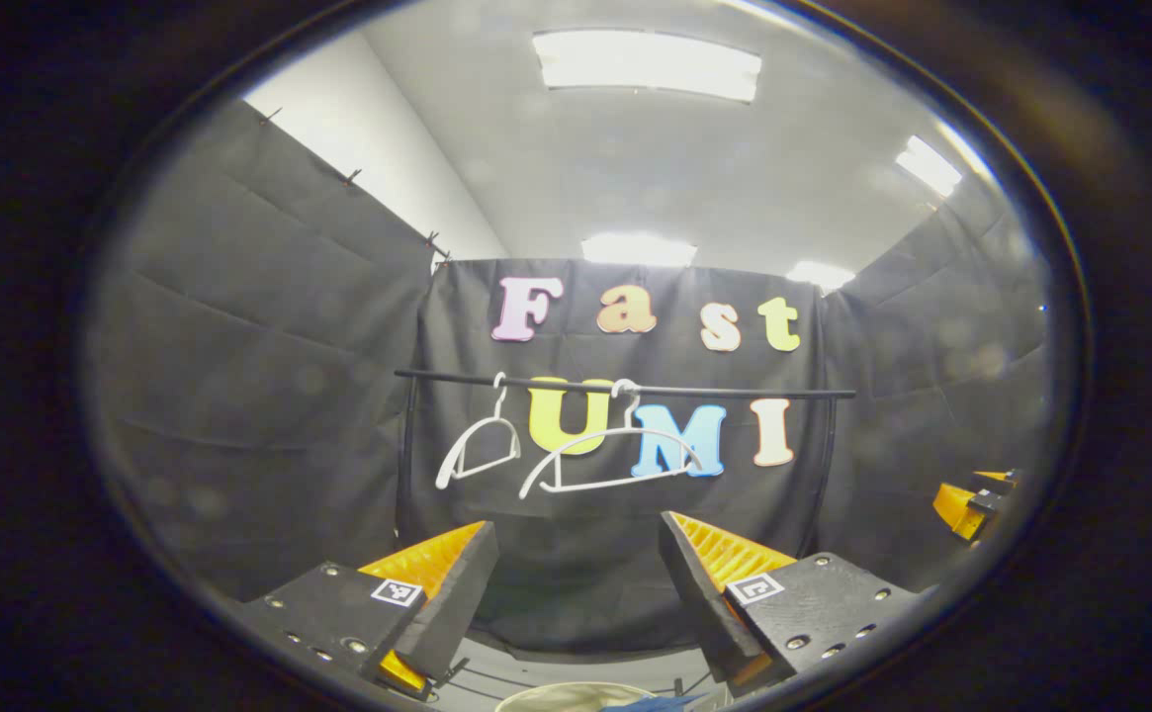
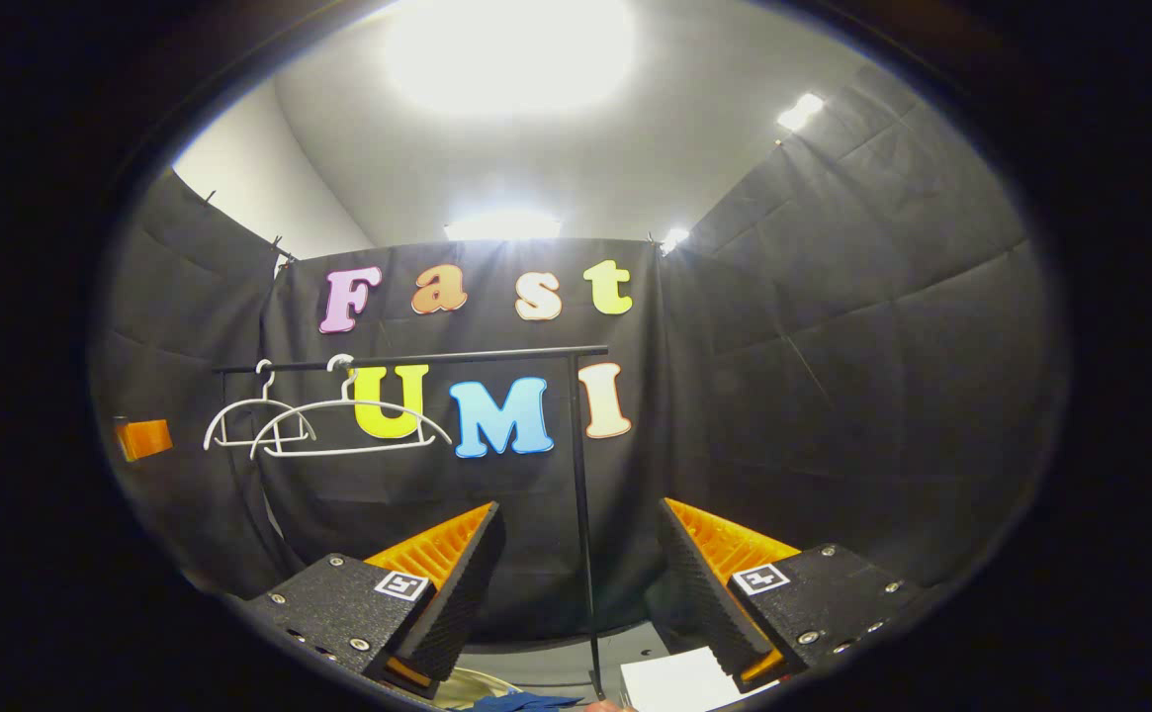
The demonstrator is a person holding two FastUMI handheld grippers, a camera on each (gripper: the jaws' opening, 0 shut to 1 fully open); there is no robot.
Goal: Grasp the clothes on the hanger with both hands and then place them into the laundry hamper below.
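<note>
The rail (image 1: 625, 386) runs level across the back wall, with two bare white hangers (image 1: 610, 460) hooked on its left half, their long axes roughly along the rail. Well below the rail, the hamper's pale rim (image 1: 571, 697) shows with blue clothes (image 1: 650, 704) lying in it. The left gripper (image 1: 576, 583) stands wide and holds nothing; the right gripper (image 2: 580, 574) likewise, below the rail's right post (image 2: 580, 514).

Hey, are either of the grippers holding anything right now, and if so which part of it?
Nothing is held. The left gripper and the right gripper both stand open with empty gaps, and both white hangers on the rail are bare.
</note>
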